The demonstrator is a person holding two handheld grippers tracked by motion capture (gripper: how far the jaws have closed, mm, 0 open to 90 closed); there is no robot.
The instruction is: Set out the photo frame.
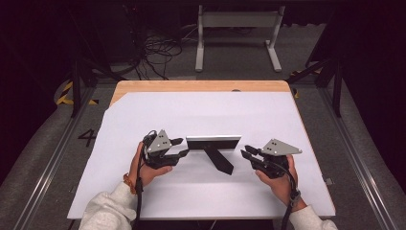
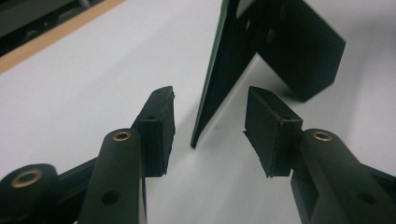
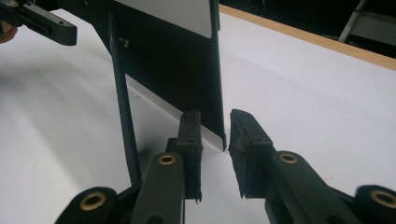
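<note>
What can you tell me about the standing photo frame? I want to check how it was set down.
The photo frame stands upright near the middle of the white table cover, propped by a black easel leg angled toward the person. It is thin, dark-edged, apparently plastic or board, with a pale strip along its top. The left gripper and right gripper flank its side edges, jaws apart, with no pad seen pressing on it.

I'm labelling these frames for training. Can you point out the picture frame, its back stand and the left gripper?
picture frame (image 1: 213,142): high view, on its top edge.
back stand (image 1: 220,161): high view, on the black prop leg.
left gripper (image 2: 209,126): left gripper view, midway between its fingertips.
</note>
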